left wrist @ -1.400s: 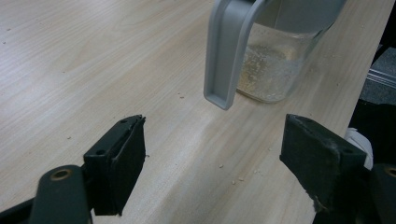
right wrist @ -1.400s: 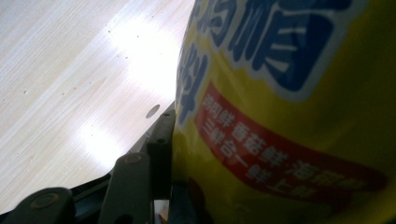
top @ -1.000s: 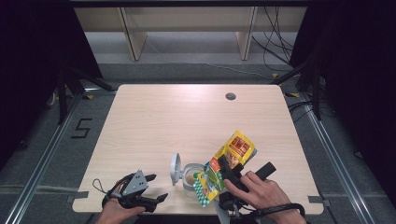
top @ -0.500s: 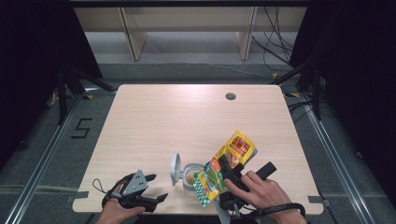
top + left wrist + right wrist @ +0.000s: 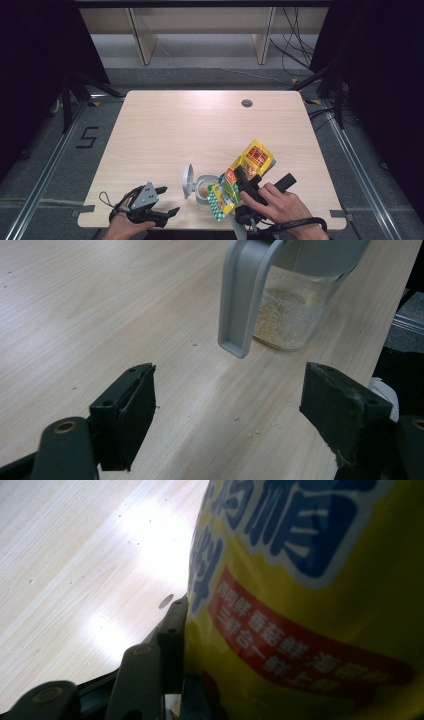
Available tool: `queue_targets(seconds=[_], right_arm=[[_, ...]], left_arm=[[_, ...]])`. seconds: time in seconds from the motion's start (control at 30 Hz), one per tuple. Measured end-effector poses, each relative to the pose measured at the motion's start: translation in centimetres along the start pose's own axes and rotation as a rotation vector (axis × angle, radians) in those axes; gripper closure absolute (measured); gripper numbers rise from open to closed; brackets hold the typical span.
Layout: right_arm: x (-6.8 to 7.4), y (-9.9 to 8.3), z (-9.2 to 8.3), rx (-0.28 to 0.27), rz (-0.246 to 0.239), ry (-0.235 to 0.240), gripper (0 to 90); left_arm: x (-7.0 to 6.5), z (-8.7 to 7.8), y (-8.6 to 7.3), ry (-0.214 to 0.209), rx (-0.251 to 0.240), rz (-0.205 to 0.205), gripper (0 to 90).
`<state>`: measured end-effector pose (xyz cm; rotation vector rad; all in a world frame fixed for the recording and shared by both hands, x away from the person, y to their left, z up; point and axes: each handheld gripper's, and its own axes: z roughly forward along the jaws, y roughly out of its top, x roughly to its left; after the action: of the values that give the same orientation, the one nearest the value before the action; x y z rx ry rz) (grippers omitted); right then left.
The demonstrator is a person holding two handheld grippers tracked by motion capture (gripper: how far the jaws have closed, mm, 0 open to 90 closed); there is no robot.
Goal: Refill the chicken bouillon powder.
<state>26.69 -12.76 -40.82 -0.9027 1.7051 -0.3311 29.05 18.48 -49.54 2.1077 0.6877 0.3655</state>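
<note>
the right gripper (image 5: 239,176) clamps a yellow printed seasoning packet (image 5: 245,172), tilted over the clear open-lidded jar (image 5: 203,186) at the table's near edge: likely pouring. next, tip further. the left gripper (image 5: 167,201) rests released nearby.

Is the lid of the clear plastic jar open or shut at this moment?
Open. The clear plastic jar stands upright with its grey flip lid swung up to its left side, exposing pale granules inside.

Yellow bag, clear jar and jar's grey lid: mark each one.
yellow bag (image 5: 254,159), high view, on its upper printed face.
clear jar (image 5: 292,315), left gripper view, on its glass wall over the granules.
grey lid (image 5: 188,180), high view, on the flipped-open flap.
</note>
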Motion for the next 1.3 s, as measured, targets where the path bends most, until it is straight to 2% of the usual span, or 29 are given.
queue_targets(seconds=[0.07,0.4,0.43,0.47,0.5,0.53,0.8,0.87,1.3], right_arm=[[0.06,-0.03,-0.05,-0.001,0.016,0.000,54.2],[0.07,-0.12,-0.02,0.003,0.014,0.000,54.2],[0.09,-0.11,-0.05,0.007,0.009,-0.015,54.2],[0.06,-0.13,-0.05,0.003,0.011,0.000,54.2],[0.07,-0.14,-0.07,0.003,0.005,-0.015,54.2],[-0.03,-0.17,-0.06,0.001,-0.001,0.007,54.2],[0.00,-0.27,0.00,-0.002,-0.003,0.001,54.2],[0.04,-0.26,-0.06,0.000,0.012,-0.001,54.2],[0.00,-0.26,-0.10,0.006,0.000,0.004,54.2]], left_arm=[[0.00,0.00,0.00,0.000,0.001,0.001,21.3],[-0.03,0.03,-0.01,-0.002,-0.001,-0.003,21.3],[-0.02,0.02,-0.01,-0.002,-0.001,-0.002,21.3],[0.00,0.00,-0.01,0.000,0.001,0.000,21.3],[0.00,0.01,0.00,0.000,0.001,0.000,21.3],[0.00,0.02,-0.01,0.000,0.001,-0.001,21.3],[0.01,0.01,-0.01,0.000,0.001,-0.001,21.3],[0.01,0.01,0.00,0.000,0.000,-0.001,21.3],[0.05,-0.05,0.03,-0.002,0.005,0.004,21.3]])
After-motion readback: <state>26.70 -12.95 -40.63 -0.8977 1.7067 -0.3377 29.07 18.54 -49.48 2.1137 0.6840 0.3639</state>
